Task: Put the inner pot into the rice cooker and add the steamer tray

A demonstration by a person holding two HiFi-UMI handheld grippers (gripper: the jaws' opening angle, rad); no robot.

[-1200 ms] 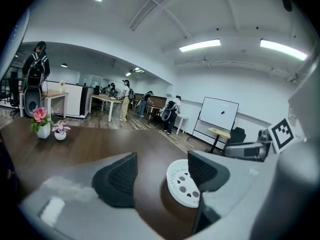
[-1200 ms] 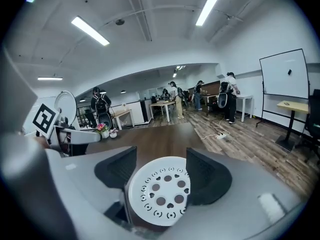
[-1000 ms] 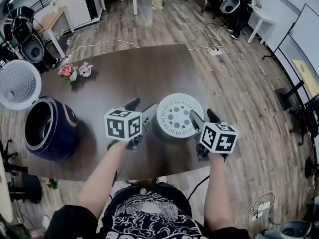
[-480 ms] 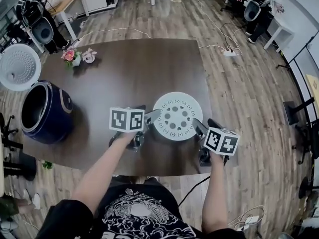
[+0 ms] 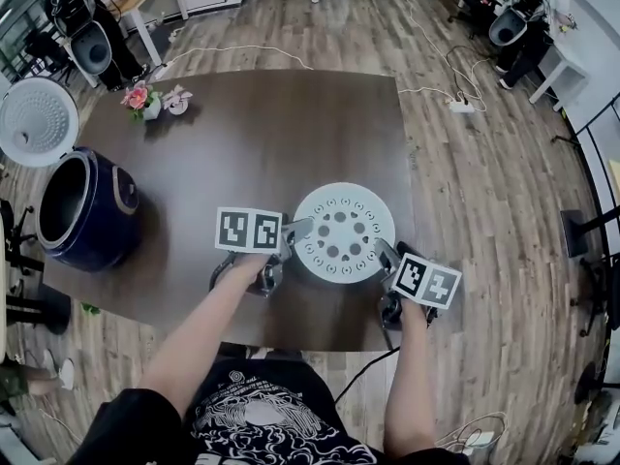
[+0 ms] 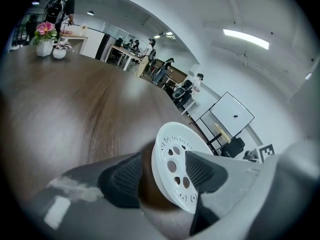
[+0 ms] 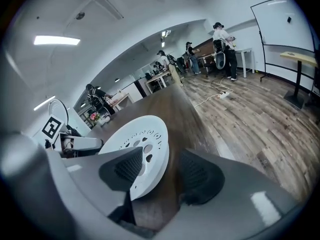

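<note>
A white steamer tray (image 5: 344, 232) with round holes sits near the front of the dark wooden table (image 5: 271, 134), and whatever is under it is hidden. My left gripper (image 5: 294, 231) is at the tray's left rim. Its jaws are closing astride the rim (image 6: 167, 149), with a gap still beside the outer pad. My right gripper (image 5: 384, 253) is at the right rim, its jaws also closing with the rim (image 7: 142, 134) between them, and its outer pad stands apart. The dark blue rice cooker (image 5: 85, 211) stands at the table's left edge with its white lid (image 5: 37, 122) raised.
Two small flower pots (image 5: 153, 99) stand at the table's far left corner. The table's front edge (image 5: 291, 342) runs just below both grippers. A cable and power strip (image 5: 455, 105) lie on the wooden floor to the right. People sit at desks far back.
Both grippers have sunk from above the tray to the level of its rim, one on each side. The left gripper has rolled so that its marker cube lies flatter.
</note>
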